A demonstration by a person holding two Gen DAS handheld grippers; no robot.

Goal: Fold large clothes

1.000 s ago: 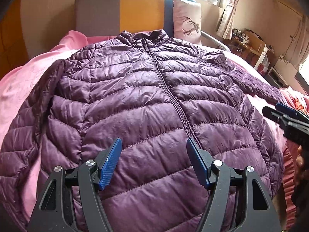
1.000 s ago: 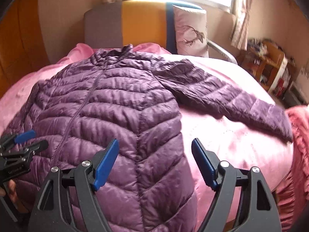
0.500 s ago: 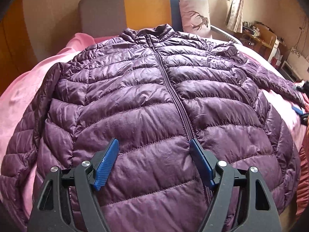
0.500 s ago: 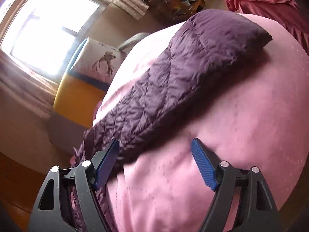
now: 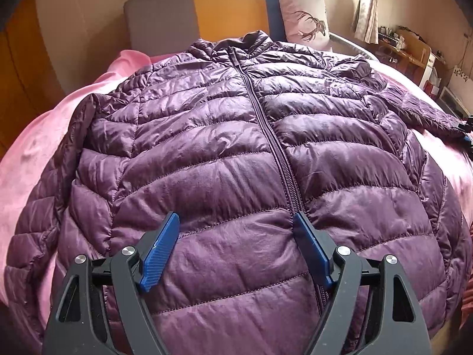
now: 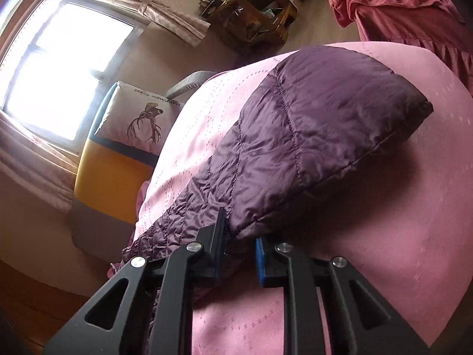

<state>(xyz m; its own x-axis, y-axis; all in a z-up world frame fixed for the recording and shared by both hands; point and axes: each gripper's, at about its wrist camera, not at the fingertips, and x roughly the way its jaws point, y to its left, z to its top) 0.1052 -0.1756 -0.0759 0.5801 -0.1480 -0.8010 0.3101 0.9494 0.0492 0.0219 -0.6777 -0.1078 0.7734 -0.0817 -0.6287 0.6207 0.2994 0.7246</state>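
Pink bedspread (image 5: 38, 159) covers the bed, smooth on the left, bunching up at the far left corner. At the far end stands the headboard (image 5: 227, 9), grey on the left, yellow in the middle, a blue stripe on the right. A pale pillow (image 5: 304, 20) with a deer print leans against it, far right. Bright window (image 6: 65, 71) behind, curtains (image 6: 174, 20) tied back beside it. Off to the far right, a cluttered wooden shelf (image 6: 254, 14) against the wall. A red ruffled cloth (image 6: 408, 9) hangs at the right edge.
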